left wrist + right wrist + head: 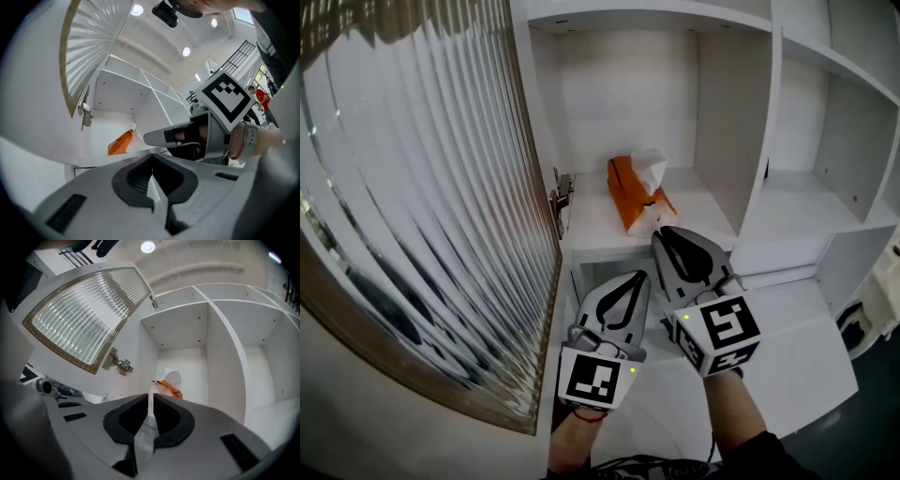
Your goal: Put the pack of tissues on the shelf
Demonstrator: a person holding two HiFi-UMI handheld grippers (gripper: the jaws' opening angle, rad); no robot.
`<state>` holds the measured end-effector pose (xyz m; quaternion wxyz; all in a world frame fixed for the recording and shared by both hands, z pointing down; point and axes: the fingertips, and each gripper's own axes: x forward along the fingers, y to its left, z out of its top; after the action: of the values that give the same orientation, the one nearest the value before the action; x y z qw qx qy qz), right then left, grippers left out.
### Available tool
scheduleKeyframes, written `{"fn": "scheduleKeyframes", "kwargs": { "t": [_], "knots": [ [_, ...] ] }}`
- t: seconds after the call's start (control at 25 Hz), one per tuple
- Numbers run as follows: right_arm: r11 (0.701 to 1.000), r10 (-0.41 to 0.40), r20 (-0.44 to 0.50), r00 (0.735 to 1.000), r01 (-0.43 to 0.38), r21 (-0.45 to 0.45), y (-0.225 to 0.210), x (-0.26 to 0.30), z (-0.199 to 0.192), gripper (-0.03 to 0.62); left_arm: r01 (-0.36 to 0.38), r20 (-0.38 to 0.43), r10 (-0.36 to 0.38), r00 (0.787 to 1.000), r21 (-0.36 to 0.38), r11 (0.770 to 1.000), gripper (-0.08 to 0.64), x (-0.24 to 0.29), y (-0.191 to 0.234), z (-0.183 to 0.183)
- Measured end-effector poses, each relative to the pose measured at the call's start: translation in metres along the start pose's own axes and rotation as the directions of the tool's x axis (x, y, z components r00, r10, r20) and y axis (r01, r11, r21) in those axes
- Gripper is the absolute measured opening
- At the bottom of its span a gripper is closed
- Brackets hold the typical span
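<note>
**Tissues on the shelf, right gripper at the pack's near end**

The orange pack of tissues (630, 194) lies on the white shelf (598, 232) inside the open compartment. A white tissue stands up from its far end. The right gripper (661, 232) sits at the pack's near end, with the pack at its 12 o'clock. Its jaws are almost together, with only a thin slit between them. A pale strip in that slit looks like the edge of the pack's wrapper, so I judge it pinched there. The left gripper (637, 276) hangs at the right one's 8 o'clock, below the shelf's front lip, with its jaws together on nothing.

The pack looks as good as placed, so the step in hand is letting go. To do that well, spread the jaws fully before any pull, so the wrapper doesn't drag the light pack toward the lip. Then draw straight back toward 6 o'clock. Keep clear of the hinge (560, 201) and the ribbed glass door (422, 187) at 9 o'clock.

No brand or print can be read on the pack. The only markings are the square black-and-white patterns on the grippers' cubes.
</note>
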<state>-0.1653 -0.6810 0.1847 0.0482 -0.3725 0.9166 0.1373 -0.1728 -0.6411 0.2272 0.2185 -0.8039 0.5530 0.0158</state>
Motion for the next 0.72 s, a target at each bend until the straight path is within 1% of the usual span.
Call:
{"fn": "scheduleKeyframes", "kwargs": {
  "t": [0.32,0.72],
  "knots": [
    [0.999,0.022,0.015,1.000,-0.022,0.024,0.000,-0.015,-0.006,0.034,-0.007,-0.010,0.006,1.000,-0.053,0.999,0.008,0.001,-0.005,-0.004],
    [0.996,0.056,0.005,0.998,-0.056,0.067,0.000,-0.045,-0.032,0.014,-0.025,-0.055,0.019,0.998,-0.122,0.992,0.008,-0.003,-0.022,-0.020]
  ]
}}
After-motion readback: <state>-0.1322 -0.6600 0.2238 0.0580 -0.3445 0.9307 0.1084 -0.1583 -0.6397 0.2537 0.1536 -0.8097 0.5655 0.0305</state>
